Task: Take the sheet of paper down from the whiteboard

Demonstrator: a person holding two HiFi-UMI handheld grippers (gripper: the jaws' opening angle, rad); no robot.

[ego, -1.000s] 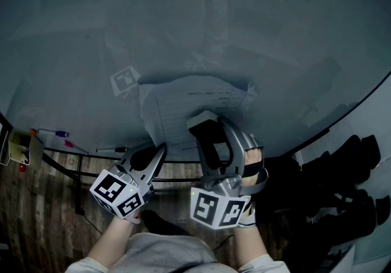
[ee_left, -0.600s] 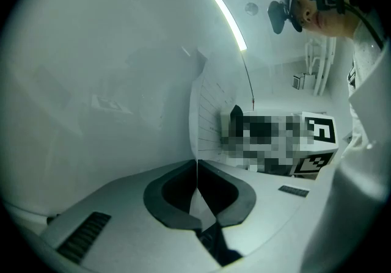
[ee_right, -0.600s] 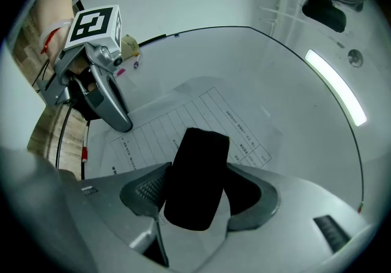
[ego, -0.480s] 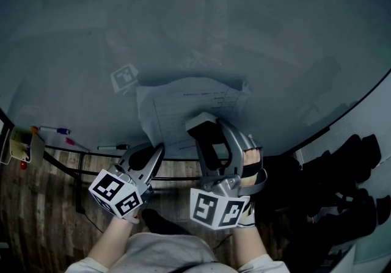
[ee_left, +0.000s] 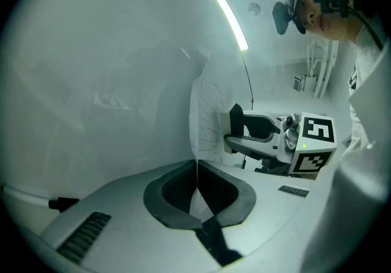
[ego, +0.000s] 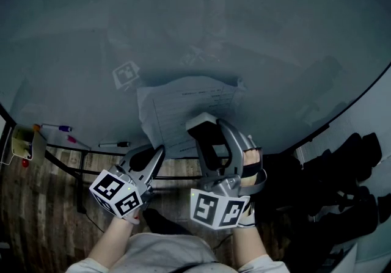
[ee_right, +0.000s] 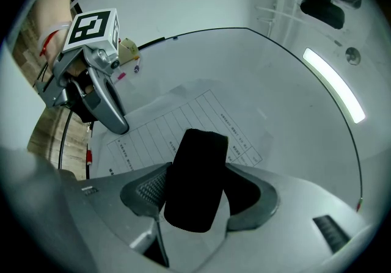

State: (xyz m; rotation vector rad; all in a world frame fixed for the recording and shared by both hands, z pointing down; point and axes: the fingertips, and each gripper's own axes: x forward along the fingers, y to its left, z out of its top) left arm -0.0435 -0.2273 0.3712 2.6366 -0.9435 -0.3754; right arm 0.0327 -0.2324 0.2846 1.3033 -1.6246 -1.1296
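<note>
The sheet of paper [ego: 177,104] lies against the whiteboard [ego: 195,21] with its upper right corner curling off. My left gripper [ego: 160,148] is shut on the sheet's lower left edge; in the left gripper view that edge [ee_left: 197,143] runs straight between the closed pads. My right gripper [ego: 204,128] points at the sheet's lower middle, its jaws standing wide around a black block [ee_right: 195,174] that rests on the paper [ee_right: 159,125]. From the left gripper view the same block [ee_left: 236,120] spans both right fingers.
Markers [ego: 61,128] [ego: 116,144] lie on the board's ledge at the left, with a yellow item [ego: 21,143] beside them. Dark shapes [ego: 348,162] stand at the right past the board's edge. Wooden floor [ego: 36,204] shows below.
The sheet's curled upper right corner has drawn slightly left. Both grippers stay where they were.
</note>
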